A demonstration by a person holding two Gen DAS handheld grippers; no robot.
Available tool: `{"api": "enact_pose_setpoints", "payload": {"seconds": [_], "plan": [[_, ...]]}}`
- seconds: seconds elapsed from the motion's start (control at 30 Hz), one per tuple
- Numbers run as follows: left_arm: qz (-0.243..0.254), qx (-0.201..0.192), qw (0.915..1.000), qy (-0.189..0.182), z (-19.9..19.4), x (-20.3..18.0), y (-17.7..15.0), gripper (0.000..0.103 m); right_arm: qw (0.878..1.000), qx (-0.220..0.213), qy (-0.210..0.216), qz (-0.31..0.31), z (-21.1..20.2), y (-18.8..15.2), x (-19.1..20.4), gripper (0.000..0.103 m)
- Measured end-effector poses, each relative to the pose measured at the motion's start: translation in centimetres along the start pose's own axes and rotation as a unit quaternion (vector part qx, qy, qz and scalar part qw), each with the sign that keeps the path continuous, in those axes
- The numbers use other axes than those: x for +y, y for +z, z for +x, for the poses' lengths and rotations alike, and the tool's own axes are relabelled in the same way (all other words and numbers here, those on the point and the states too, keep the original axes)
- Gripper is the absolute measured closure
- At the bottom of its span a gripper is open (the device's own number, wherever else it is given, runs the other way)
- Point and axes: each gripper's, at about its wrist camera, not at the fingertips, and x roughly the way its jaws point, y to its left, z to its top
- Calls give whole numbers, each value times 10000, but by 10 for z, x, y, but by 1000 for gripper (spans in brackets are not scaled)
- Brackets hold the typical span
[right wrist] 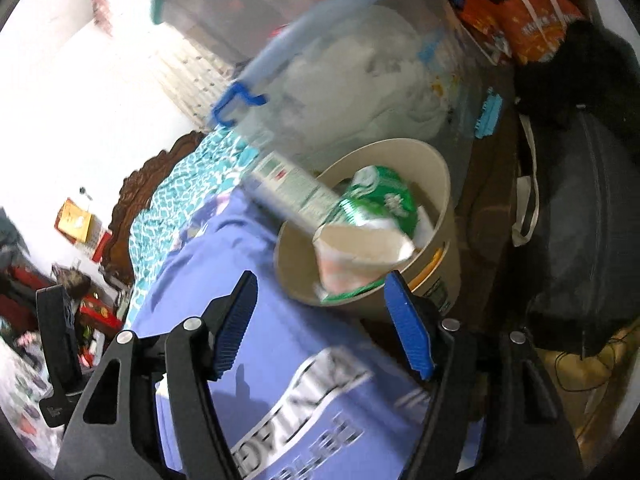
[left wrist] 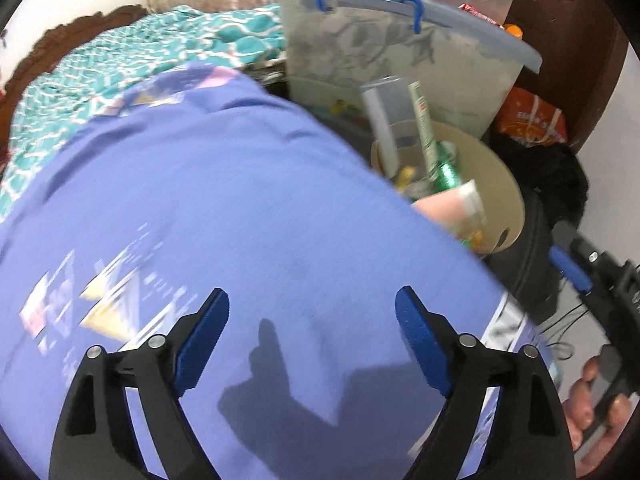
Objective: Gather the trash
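A purple cloth (right wrist: 256,344) spreads beneath both grippers' jaws. Just ahead of the right gripper (right wrist: 320,320) — jaws wide, empty — stands the beige bin (right wrist: 436,184), holding a green-white wrapper (right wrist: 372,216). The left gripper (left wrist: 312,344) gapes wide too — nothing held.

1. Beige round bin (right wrist: 436,184) stood upright beside the bed, filled with trash.
2. Green-and-white crumpled wrapper (right wrist: 372,216) lay on top.
3. Long white tube box (right wrist: 292,188) leaned out over the rim.
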Motion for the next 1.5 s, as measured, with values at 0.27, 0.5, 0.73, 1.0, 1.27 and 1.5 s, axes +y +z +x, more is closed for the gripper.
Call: {"api": "enact_pose_setpoints", "payload": {"seconds": [0.27, 0.5, 0.73, 1.0, 1.27, 1.5], "plan": [[-288, -214, 9981, 492, -43, 37, -49, 9, 9993, 200, 19, -322, -8, -37, 47, 28], [-420, -420, 9960, 670, -70, 58, -78, 9, 9984, 373, -78, -426, -15, -61, 70, 22], [-494, -675, 9938, 736, -92, 66, -93, 9, 9983, 242, -207, -494, -31, -74, 88, 10], [-534, -767, 9922, 823, -106, 70, -105, 9, 9979, 57, -471, -438, -45, -82, 94, 4], [-496, -978, 9892, 968, -120, 67, -111, 9, 9979, -58, -586, -281, -56, -82, 91, 4], [-278, -1221, 9848, 1204, -131, 54, -110, 8, 9980, -135, -543, -279, -63, -82, 92, 4]]}}
